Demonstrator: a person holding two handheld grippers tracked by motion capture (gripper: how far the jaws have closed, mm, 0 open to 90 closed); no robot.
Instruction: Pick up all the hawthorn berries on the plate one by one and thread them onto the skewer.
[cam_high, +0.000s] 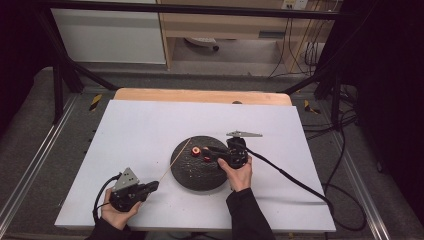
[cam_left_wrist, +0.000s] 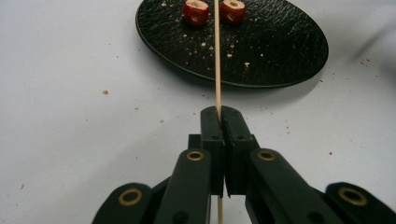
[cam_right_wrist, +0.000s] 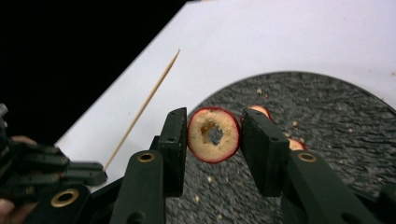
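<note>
My right gripper (cam_right_wrist: 215, 125) is shut on a red, cored fruit slice (cam_right_wrist: 214, 135), held just above the black round plate (cam_right_wrist: 336, 116). More red pieces (cam_right_wrist: 259, 110) peek from behind its right jaw. My left gripper (cam_left_wrist: 220, 113) is shut on a thin wooden skewer (cam_left_wrist: 217, 65), which points at the plate (cam_left_wrist: 261, 51) between two red pieces (cam_left_wrist: 195, 11) near its far side. In the high view the left gripper (cam_high: 154, 186) rests on the table at the front left. The right gripper (cam_high: 207, 150) reaches over the plate (cam_high: 197, 175) from the right, beside the red pieces (cam_high: 196, 150).
The white board (cam_high: 140, 130) covers a wooden table (cam_high: 200, 95). Crumbs dot the plate and the board (cam_left_wrist: 105, 92) near it. Black cables (cam_high: 295, 180) trail off the right side. A metal frame (cam_high: 60, 80) and floor rails surround the table.
</note>
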